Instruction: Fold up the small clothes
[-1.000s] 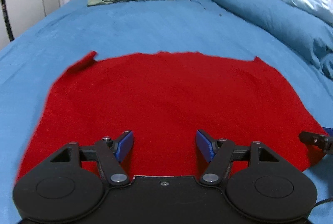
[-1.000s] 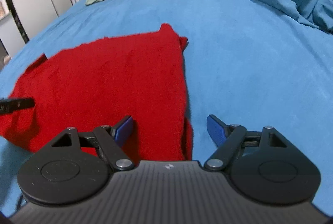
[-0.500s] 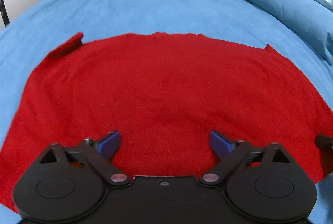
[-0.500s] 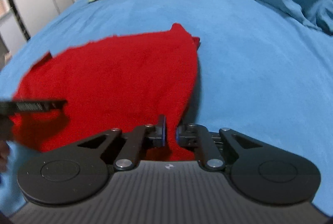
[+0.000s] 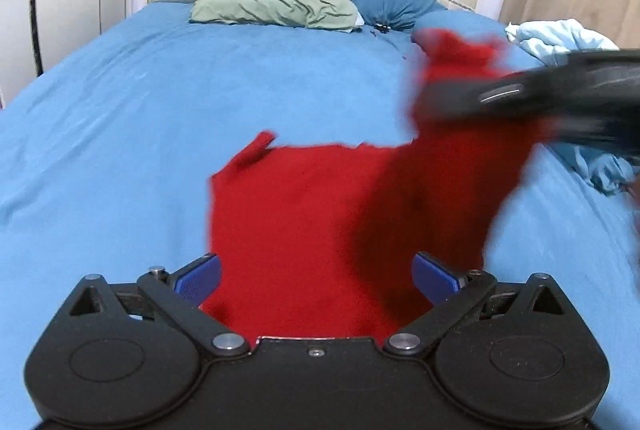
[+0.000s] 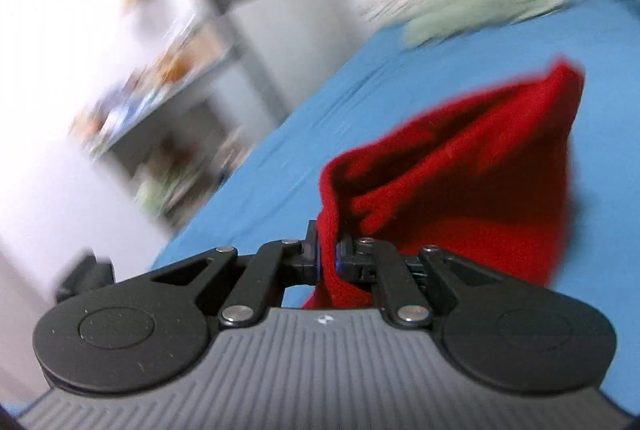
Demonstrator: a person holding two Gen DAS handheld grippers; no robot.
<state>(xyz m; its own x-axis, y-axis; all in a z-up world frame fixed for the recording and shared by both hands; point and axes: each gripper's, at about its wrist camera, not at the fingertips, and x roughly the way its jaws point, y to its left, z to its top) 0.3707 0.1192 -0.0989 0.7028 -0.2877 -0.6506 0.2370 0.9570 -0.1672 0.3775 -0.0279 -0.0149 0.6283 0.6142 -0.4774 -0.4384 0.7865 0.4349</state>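
To my left the blue bed sheet [image 5: 120,134] lies bare and wide open — easy passage there. Ahead, the green pillow [image 5: 276,8] and dark blue pillow [image 5: 390,0] block the headboard end. On my right, the right gripper [image 6: 327,258] crosses high with the red garment [image 5: 304,214] draped from its clamped jaws, closing that side; the rumpled light blue blanket [image 5: 556,38] piles up beyond it.

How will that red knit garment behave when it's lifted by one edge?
Probably floppy: the red knit garment sags in folds from the shut right gripper. Likely light, since one pinch raises its side. It may drag: the rest lies flat on the blue bedsheet.
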